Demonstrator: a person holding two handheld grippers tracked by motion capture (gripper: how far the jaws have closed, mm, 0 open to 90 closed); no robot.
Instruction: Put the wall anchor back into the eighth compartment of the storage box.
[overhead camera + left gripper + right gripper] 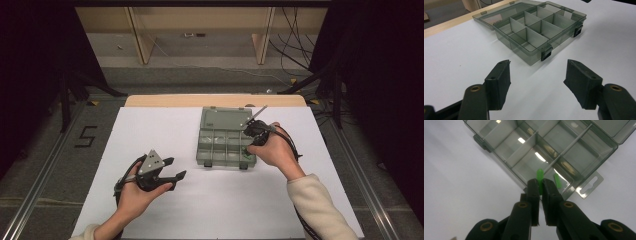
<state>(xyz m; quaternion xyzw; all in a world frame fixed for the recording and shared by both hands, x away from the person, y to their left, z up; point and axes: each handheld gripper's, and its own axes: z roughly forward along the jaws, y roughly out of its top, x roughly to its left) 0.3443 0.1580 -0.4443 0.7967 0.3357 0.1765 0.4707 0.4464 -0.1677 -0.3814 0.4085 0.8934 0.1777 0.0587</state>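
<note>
While pinched, green peg [540, 175] points boxward

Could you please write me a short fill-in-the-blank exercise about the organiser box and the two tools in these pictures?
1. The right tool is shut on a small ____ piece.
2. The lid of the organiser box stands ____.
3. The jaws of the left tool are ____, with nothing between them.
4. A second green piece lies ____ the box.

Missing words: green; open; open; inside
</note>
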